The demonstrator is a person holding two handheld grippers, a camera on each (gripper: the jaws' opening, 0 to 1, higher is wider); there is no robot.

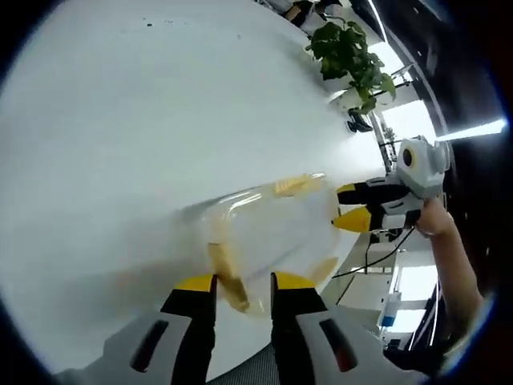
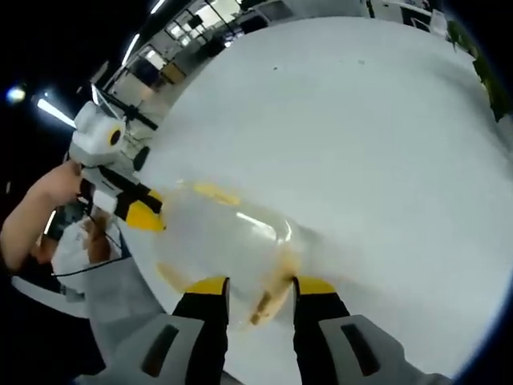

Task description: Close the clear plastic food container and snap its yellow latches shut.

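Observation:
The clear plastic food container (image 1: 268,224) lies on the white table (image 1: 144,120), its lid on and yellow latches along its sides. In the left gripper view my left gripper (image 1: 244,282) stands open, its jaws on either side of the container's near end, where a yellow latch (image 1: 231,287) sits. My right gripper (image 1: 353,206) reaches the far end from the right. In the right gripper view the right gripper (image 2: 260,286) is open astride the container (image 2: 224,228) and another latch (image 2: 268,303). The left gripper (image 2: 143,211) comes in from the left.
A potted green plant (image 1: 353,52) stands at the table's far edge. The person's hand (image 1: 437,216) and forearm hold the right gripper just past the table edge. Broad bare tabletop (image 2: 361,120) stretches beyond the container. Office furniture and ceiling lights lie behind.

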